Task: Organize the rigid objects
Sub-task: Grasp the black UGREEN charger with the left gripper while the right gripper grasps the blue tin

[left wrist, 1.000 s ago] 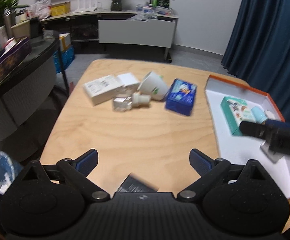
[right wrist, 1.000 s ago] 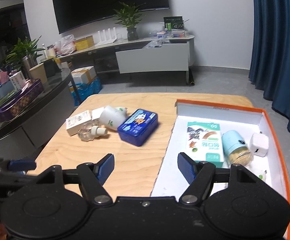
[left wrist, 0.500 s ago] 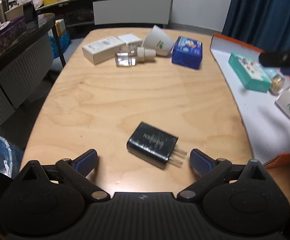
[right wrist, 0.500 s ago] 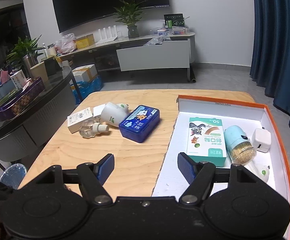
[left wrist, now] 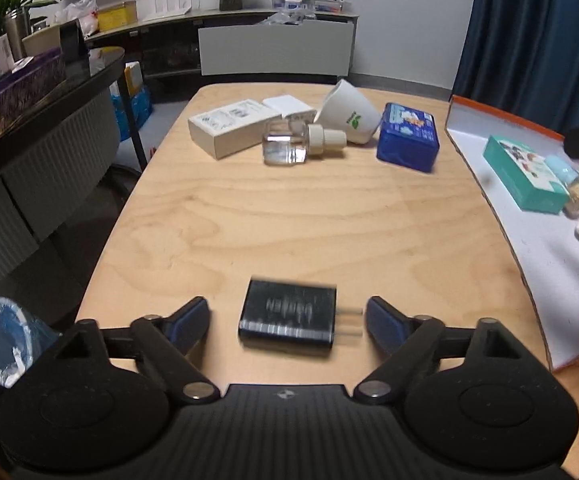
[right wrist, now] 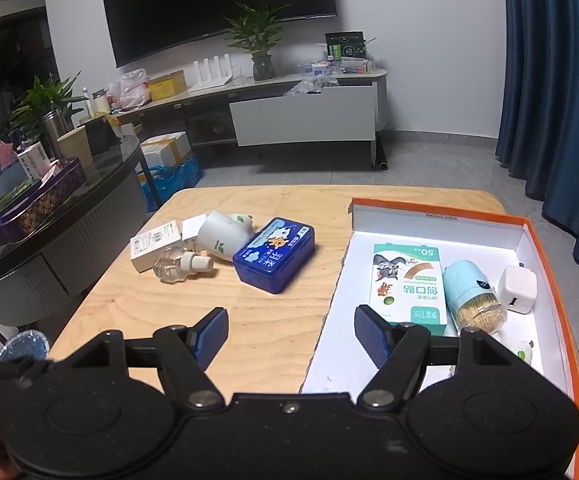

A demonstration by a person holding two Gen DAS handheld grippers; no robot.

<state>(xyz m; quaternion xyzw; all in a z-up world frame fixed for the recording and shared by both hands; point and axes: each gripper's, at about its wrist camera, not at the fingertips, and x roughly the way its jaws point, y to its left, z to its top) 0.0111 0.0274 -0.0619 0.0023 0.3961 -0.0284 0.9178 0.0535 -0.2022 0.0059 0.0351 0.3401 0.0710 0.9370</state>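
— Box contents first: what sits in the orange-rimmed box (right wrist: 545, 264)?

— On its white floor I see a teal plaster carton (right wrist: 408, 283) lying flat, a pale-blue toothpick jar (right wrist: 471, 294) on its side just beside it, a white cube charger (right wrist: 518, 289) near the far right wall, and a small white piece with a green mark (right wrist: 521, 350) close to the near edge. The box lies at the right end of the desk (left wrist: 289, 220).

— And outside the box?

— A cluster at the far side of the desk: a white carton (left wrist: 231, 127), a clear bottle with a cream cap (left wrist: 301, 144) lying against it, a white cone-shaped device (left wrist: 349, 112), and a blue tin (left wrist: 407, 136), lid on.

— Where is the black plug adapter (left wrist: 287, 316)?

— Flat on the desk between the fingers of my left tongs (left wrist: 287, 320), its prongs pointing at the right-hand finger. The jaws are closing round it, with a gap on each side, so I have no hold yet.

— Your right tongs (right wrist: 291, 336)?

— Spread wide and empty, straddling the box's near left edge, well apart from the adapter.
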